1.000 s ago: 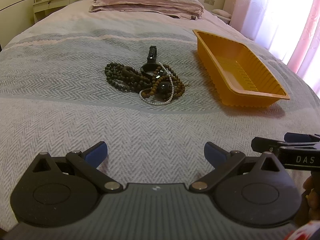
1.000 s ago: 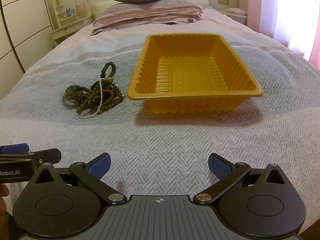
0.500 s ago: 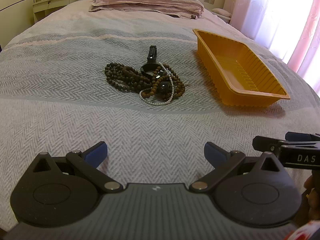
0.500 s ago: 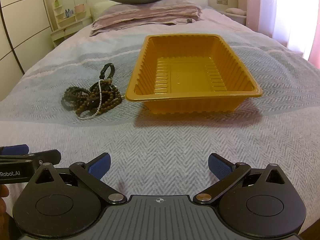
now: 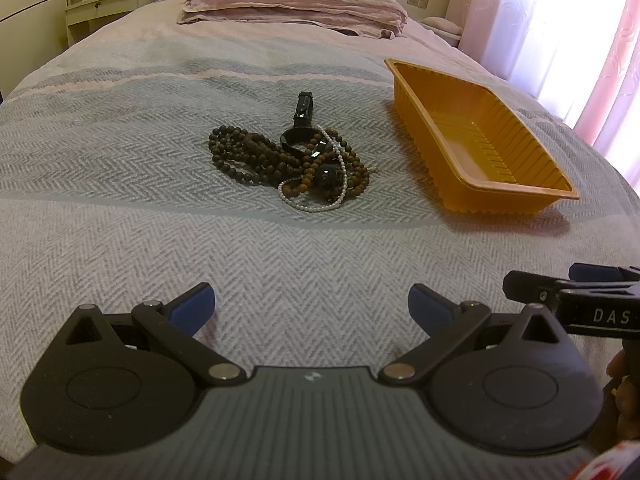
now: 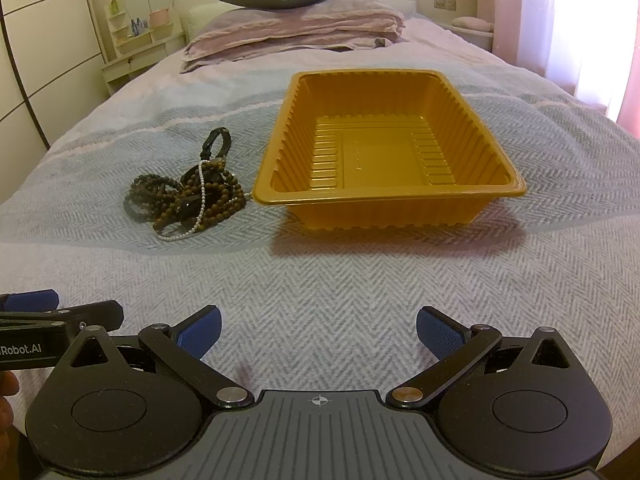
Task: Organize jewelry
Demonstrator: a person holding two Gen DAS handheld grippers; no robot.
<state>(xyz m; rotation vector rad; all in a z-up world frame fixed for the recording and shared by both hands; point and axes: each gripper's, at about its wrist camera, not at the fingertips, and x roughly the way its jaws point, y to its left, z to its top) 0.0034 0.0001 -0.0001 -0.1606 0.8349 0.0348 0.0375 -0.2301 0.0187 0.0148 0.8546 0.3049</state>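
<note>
In the left wrist view, the left claw (image 5: 311,304) hung wide apart and empty above the grey herringbone bedspread (image 5: 120,200), well short of the tangled heap of dark wooden bead strings, a white pearl strand and a black strap (image 5: 292,162), which lay near the empty orange ribbed plastic tray (image 5: 516,190). A clean pick would likely mean closing on one outer loop, not the whole knot. The right claw (image 5: 520,280) at the edge bore the letters "DAS". In the right wrist view, the right claw (image 6: 318,326) was equally wide and empty, facing the tray; the left claw's side read "Robot.AI".
</note>
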